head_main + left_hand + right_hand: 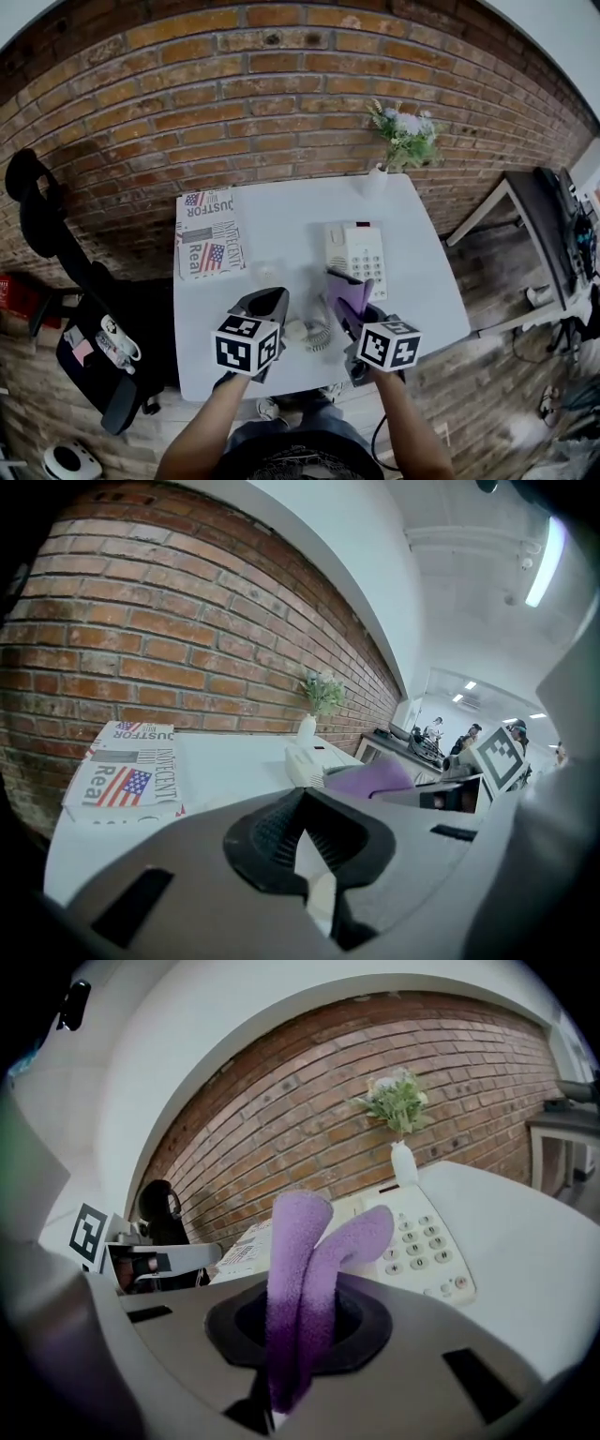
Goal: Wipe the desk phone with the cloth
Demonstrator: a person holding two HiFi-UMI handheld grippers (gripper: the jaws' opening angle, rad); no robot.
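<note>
A white desk phone [356,253] with a keypad lies on the white table [281,244]; the right gripper view shows its keys [422,1241] just beyond my jaws. My right gripper [349,302] hovers at the phone's near edge, shut on a purple cloth [300,1241] that sticks up folded between the jaws. The cloth [354,292] hangs just short of the phone. My left gripper [272,298] is left of it above the table, its jaws together with nothing between them [302,799]. The phone's coiled cord [319,336] lies between the two grippers.
A folded newspaper [208,234] lies at the table's far left. A white vase of flowers [403,141] stands at the far right corner against the brick wall. A black chair with a bag [94,347] is left of the table, and a dark desk [539,220] is to the right.
</note>
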